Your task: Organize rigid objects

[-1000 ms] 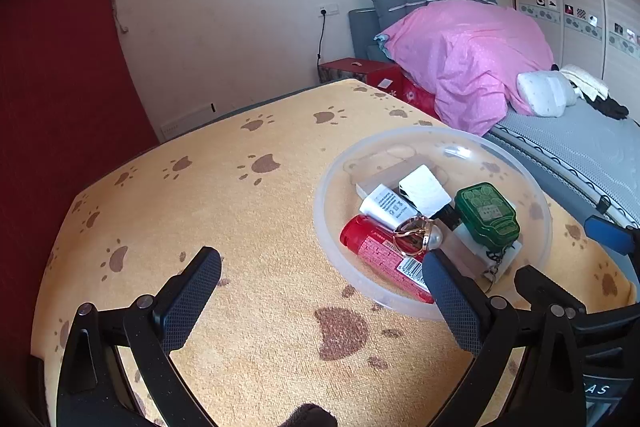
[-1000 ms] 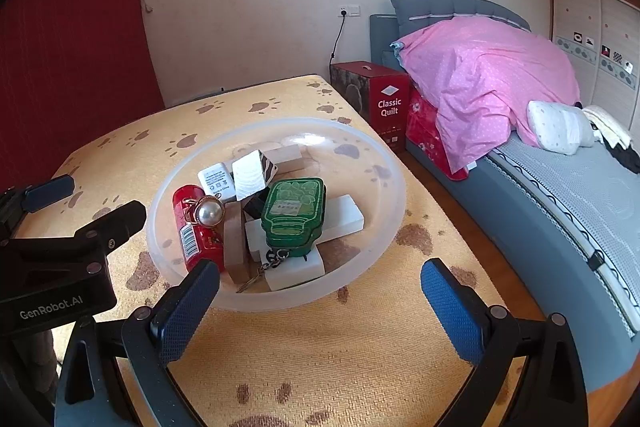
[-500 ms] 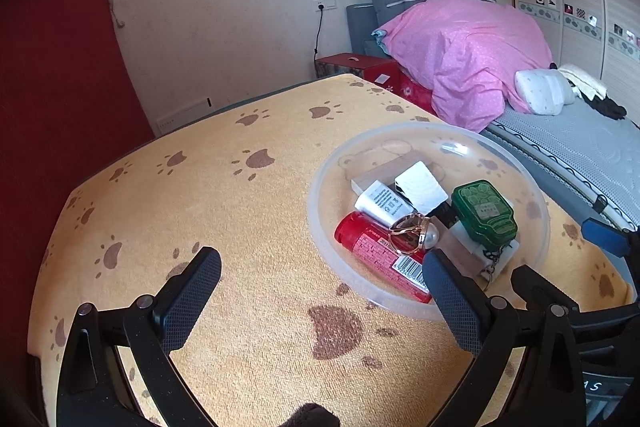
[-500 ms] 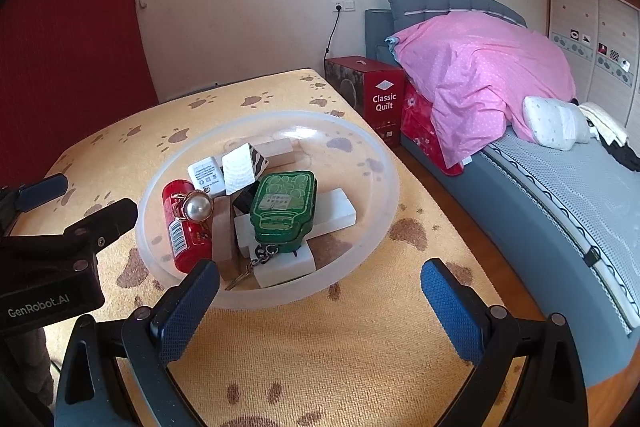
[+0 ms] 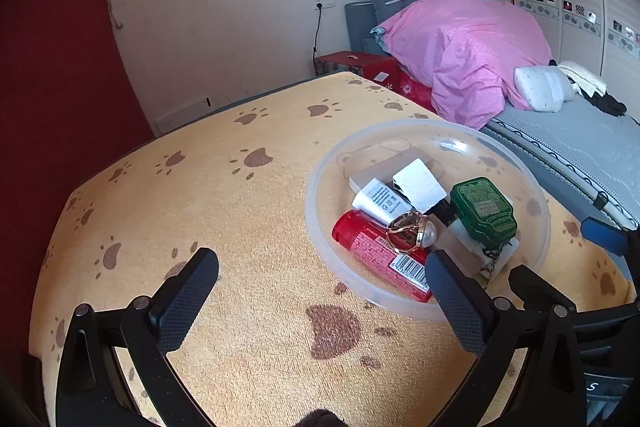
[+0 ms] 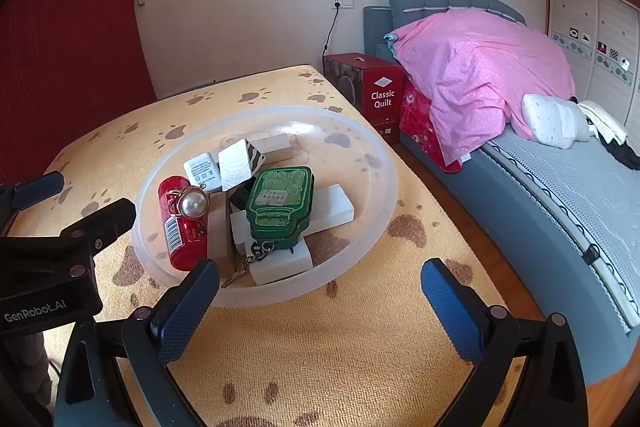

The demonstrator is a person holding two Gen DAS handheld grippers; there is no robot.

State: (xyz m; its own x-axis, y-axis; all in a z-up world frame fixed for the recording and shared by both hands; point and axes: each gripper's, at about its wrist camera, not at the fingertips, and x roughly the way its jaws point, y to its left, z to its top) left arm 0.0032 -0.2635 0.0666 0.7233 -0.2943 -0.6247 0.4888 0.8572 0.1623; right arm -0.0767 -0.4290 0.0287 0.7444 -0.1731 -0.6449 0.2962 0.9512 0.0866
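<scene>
Both claws, left claw and right claw, stand wide apart, empty, beside the filled bowl near the bench's right edge.

White blocks lie half-buried under the green tin — shapes unclear.

Both grippers were just hanging there wide open, holding nothing. Left gripper filled the bottom of its own view, black pads spread apart. Right gripper had blue pads, same spread, and the left one poked into its frame at lower left.
</scene>
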